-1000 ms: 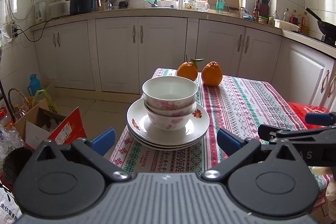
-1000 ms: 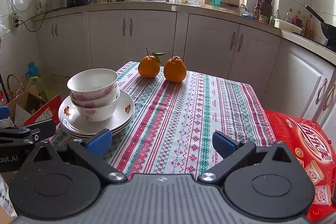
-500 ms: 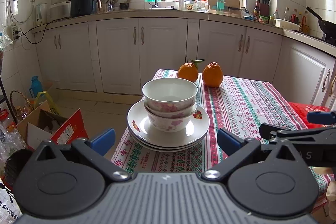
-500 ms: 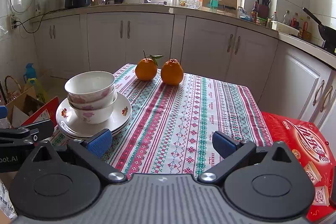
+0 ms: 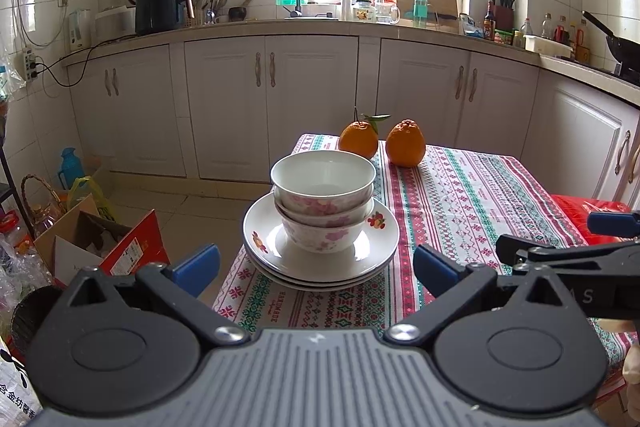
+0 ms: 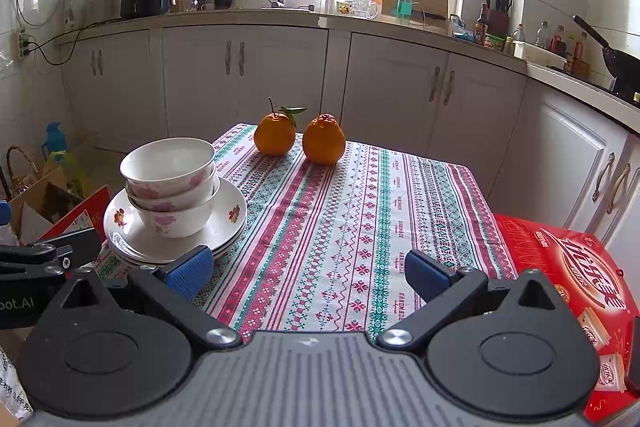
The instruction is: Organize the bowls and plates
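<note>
A stack of white bowls with pink flowers (image 5: 323,201) (image 6: 172,183) sits on a stack of white flowered plates (image 5: 376,247) (image 6: 228,223) at the near left corner of the table. My left gripper (image 5: 316,267) is open and empty, held back from the stack, just short of the table edge. My right gripper (image 6: 308,273) is open and empty, above the near middle of the table, to the right of the stack. Each gripper shows at the edge of the other's view.
The table has a striped patterned cloth (image 6: 360,211). Two oranges (image 5: 382,141) (image 6: 300,137) sit at its far end. A red box (image 6: 580,275) lies at the table's right. Cardboard boxes and bags (image 5: 80,239) stand on the floor at left. White cabinets line the back.
Both grippers have drawn back and risen slightly, so the stack looks a little farther. The bowls and plates have not moved.
</note>
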